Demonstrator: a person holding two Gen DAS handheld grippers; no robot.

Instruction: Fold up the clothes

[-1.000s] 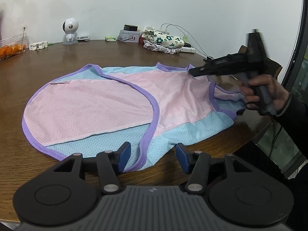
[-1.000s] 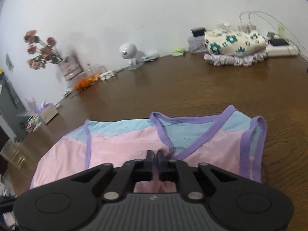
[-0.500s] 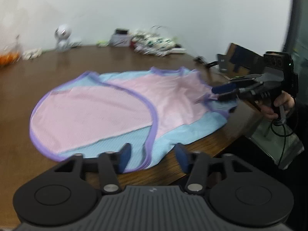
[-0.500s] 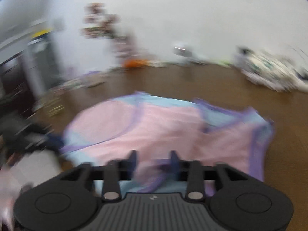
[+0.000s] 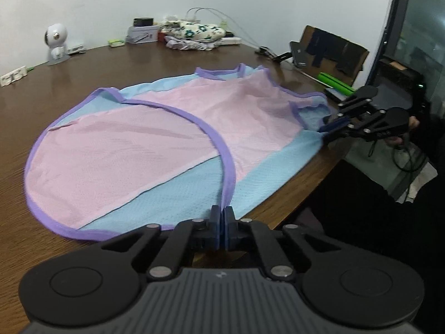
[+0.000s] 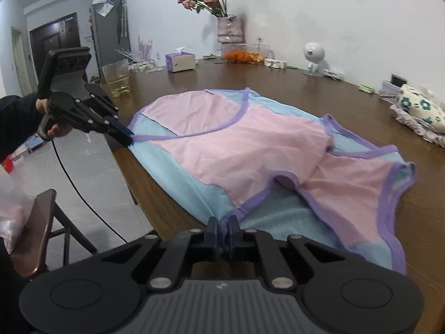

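A mesh jersey [image 5: 178, 139] lay spread flat on the brown wooden table [image 5: 83, 75], close to its near edge: pink panels over light blue ones, purple binding tracing the neckline, the armholes and the curved hem. One garment on the go, and it looked thin and perforated, with a few soft ripples near the shoulder end.

The left gripper [image 5: 222, 217] had its blue pads pressed together on the purple hem where it met the table edge. The right gripper [image 6: 222, 226] was clamped too, a bunch of purple-and-blue fabric caught between its pads at the armhole end. So two grippers, both biting the same jersey at opposite ends, each held in a person's hand [image 6: 57, 130] with a dark sleeve.

Further back, one folded pile [image 6: 417, 114] sat against the wall: a cream floral piece on top, something frilly and lilac beneath. One small white round-headed robot figure [image 6: 313, 58] stood near it. One clear container [image 6: 244, 53] held orange pieces, a vase [image 6: 229, 29] held dried pink roses, one tissue box [image 6: 180, 61] had a tissue poking out, and one glass [image 6: 118, 79] held a pale yellowish liquid
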